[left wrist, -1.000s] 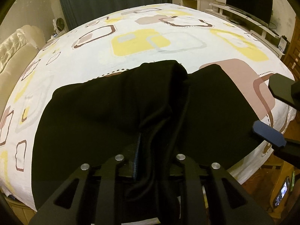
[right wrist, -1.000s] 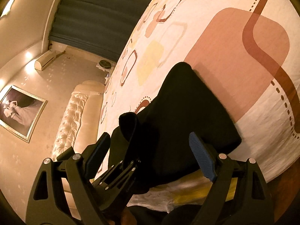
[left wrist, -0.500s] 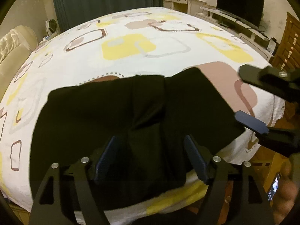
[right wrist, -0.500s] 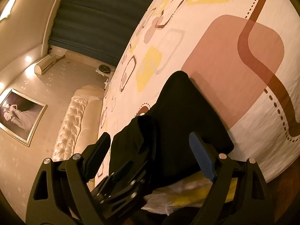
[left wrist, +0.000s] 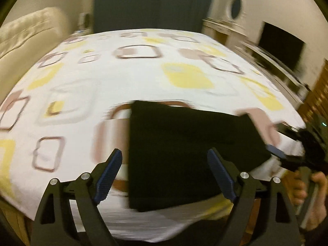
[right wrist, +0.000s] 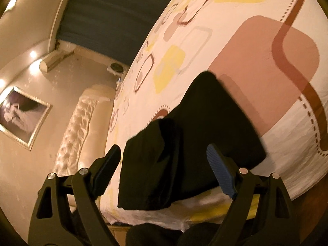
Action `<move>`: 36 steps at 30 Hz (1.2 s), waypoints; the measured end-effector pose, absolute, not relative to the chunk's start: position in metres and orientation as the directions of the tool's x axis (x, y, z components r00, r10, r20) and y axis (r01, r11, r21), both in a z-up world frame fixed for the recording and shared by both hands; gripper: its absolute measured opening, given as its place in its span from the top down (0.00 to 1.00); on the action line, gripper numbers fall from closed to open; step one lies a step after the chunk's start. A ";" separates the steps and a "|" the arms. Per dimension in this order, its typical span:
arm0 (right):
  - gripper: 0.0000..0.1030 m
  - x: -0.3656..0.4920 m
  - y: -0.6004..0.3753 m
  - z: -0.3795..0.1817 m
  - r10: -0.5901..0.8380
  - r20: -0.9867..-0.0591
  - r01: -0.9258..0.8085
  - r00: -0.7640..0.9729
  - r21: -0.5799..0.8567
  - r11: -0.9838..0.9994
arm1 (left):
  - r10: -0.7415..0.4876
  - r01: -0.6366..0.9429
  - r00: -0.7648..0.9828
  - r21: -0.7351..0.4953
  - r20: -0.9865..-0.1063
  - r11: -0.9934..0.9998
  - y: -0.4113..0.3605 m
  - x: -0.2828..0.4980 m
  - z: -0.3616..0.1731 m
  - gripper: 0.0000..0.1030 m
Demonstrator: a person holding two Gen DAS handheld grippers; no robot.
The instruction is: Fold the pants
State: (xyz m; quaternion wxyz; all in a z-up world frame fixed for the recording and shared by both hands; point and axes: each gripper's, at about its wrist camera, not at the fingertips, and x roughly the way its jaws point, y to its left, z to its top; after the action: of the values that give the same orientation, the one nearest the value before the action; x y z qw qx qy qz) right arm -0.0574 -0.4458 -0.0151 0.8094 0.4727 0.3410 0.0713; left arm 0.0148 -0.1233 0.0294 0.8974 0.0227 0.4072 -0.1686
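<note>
The black pants (left wrist: 184, 149) lie folded into a compact dark block near the front edge of the bed (left wrist: 127, 78). In the right wrist view the pants (right wrist: 190, 143) show a folded layer on top. My left gripper (left wrist: 166, 174) is open and empty, hovering just in front of the pants. My right gripper (right wrist: 164, 170) is open and empty at the pants' near edge; it also shows in the left wrist view (left wrist: 287, 149) at the pants' right side, held by a hand.
The bed carries a white cover with yellow and brown squares. A cream padded headboard (right wrist: 82, 127) stands at the left. A dresser with a dark screen (left wrist: 278, 49) lines the right wall. Dark curtains (left wrist: 147, 4) hang behind.
My left gripper let go of the pants, opened and pulled back and left. The pants now lie flat in a smaller folded block. My right gripper stayed open beside them.
</note>
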 end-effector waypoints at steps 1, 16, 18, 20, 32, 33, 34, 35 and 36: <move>0.17 -0.056 -0.441 -0.015 0.442 -0.493 0.203 0.749 0.807 0.555 | -0.244 0.277 0.613 -0.085 -0.751 0.957 -0.106 0.019 0.023 0.18; 0.17 -0.010 -0.398 -0.046 0.526 -0.576 0.214 0.626 0.775 0.594 | -0.249 0.129 0.542 -0.213 -0.802 0.969 -0.018 0.030 -0.025 0.18; 0.16 -0.005 -0.392 -0.048 0.521 -0.590 0.215 0.617 0.762 0.611 | -0.255 0.146 0.539 -0.209 -0.803 0.967 -0.019 0.031 -0.026 0.18; 0.15 -0.003 -0.388 -0.046 0.514 -0.602 0.204 0.611 0.747 0.633 | -0.258 0.155 0.536 -0.207 -0.804 0.966 -0.021 0.031 -0.027 0.18; 0.82 0.018 -0.345 -0.031 0.473 -0.725 0.117 0.500 0.598 0.793 | -0.252 0.155 0.524 -0.200 -0.814 0.967 -0.022 0.036 -0.034 0.18; 0.84 0.018 -0.345 -0.024 0.470 -0.722 0.112 0.508 0.596 0.795 | -0.251 0.154 0.524 -0.199 -0.814 0.968 -0.022 0.037 -0.034 0.18; 0.85 0.018 -0.344 -0.018 0.468 -0.719 0.107 0.514 0.595 0.796 | -0.249 0.152 0.525 -0.198 -0.814 0.968 -0.022 0.037 -0.034 0.18; 0.86 0.017 -0.343 -0.009 0.467 -0.712 0.095 0.525 0.594 0.799 | -0.247 0.152 0.525 -0.196 -0.815 0.969 -0.022 0.037 -0.034 0.18; 0.86 0.016 -0.343 0.002 0.466 -0.702 0.082 0.538 0.594 0.800 | -0.245 0.151 0.524 -0.194 -0.816 0.969 -0.023 0.038 -0.034 0.18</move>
State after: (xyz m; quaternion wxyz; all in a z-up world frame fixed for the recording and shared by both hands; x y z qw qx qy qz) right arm 0.0163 -0.3426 0.0017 0.8262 0.2939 0.4663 0.1163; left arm 0.0381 -0.0229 -0.0344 0.8715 -0.0493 0.4746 -0.1136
